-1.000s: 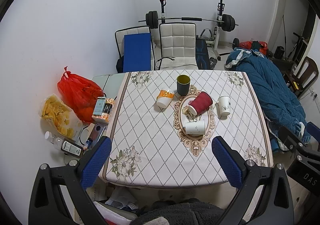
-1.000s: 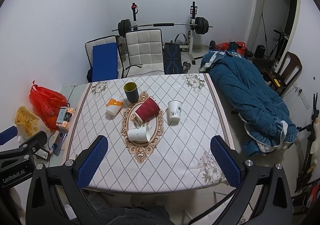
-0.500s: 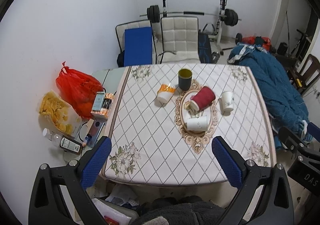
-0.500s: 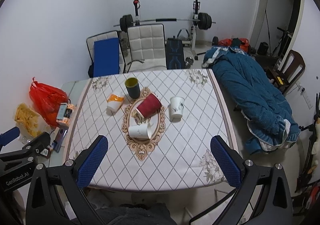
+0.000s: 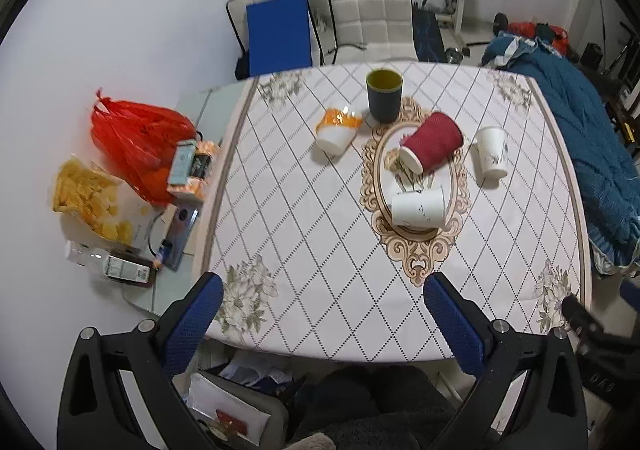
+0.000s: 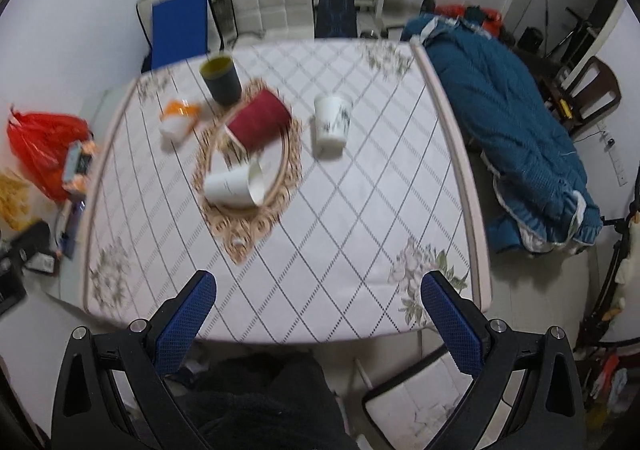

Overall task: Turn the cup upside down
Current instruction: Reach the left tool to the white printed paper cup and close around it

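Note:
Several cups sit on the patterned table (image 5: 304,250). A dark cup with a yellow-green inside (image 5: 383,94) (image 6: 221,80) stands upright at the far side. A red cup (image 5: 432,143) (image 6: 259,123) and a white cup (image 5: 418,207) (image 6: 234,187) lie on their sides on the oval motif. An orange-and-white cup (image 5: 337,129) (image 6: 178,118) lies tipped at the left. A white cup (image 5: 491,153) (image 6: 332,121) stands upside down at the right. My left gripper (image 5: 322,320) and right gripper (image 6: 318,312) are open and empty, above the table's near edge.
A red bag (image 5: 136,138), snacks and bottles lie on the floor to the left. White chairs (image 5: 368,16) and a barbell rack stand behind the table. A blue quilt (image 6: 508,122) lies along the right side. My lap is below the near edge.
Both grippers have moved forward and down toward the table, so the cups look larger. The right view is motion-blurred. The cups have not moved.

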Motion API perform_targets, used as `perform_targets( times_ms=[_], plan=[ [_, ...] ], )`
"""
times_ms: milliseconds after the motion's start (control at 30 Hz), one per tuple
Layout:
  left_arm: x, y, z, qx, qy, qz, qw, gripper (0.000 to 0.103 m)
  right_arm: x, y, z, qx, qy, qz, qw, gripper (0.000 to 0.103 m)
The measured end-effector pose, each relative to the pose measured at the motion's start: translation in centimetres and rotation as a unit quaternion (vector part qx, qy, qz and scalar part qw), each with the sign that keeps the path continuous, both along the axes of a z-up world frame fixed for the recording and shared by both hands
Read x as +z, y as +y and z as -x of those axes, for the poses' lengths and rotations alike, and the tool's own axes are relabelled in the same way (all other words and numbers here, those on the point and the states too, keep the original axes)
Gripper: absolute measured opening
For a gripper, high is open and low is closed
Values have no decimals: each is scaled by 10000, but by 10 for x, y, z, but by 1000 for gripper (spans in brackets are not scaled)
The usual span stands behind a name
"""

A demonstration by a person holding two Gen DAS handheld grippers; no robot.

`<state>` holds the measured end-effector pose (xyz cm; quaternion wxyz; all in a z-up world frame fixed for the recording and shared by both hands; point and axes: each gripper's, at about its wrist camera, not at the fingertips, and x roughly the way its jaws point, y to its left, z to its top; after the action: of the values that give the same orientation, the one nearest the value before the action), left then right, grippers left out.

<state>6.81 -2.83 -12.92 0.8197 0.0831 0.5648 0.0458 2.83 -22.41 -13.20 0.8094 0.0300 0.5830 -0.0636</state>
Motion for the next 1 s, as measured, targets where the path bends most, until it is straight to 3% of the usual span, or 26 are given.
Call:
perform_targets(
  times_ms=[233,533,767,1000],
  plan=[
    [-40,-18,-16,0,310,-161,9994,103,-73,-24,-11,42,634,-46,9980,103],
    [-95,-41,-42,-271,842,-247,9958,103,-141,-43,-24,-72,1330,-160,9910,103],
    [-115,-65,-77,-828,960,-497,9907,103,-172,-55,-40,-276,1590,-189,9867,103],
    [-117,-106,-131,-1351,890,-494,9856,103,-193,-71,-68,-648,1707,-186,9830,103]
  ],
)
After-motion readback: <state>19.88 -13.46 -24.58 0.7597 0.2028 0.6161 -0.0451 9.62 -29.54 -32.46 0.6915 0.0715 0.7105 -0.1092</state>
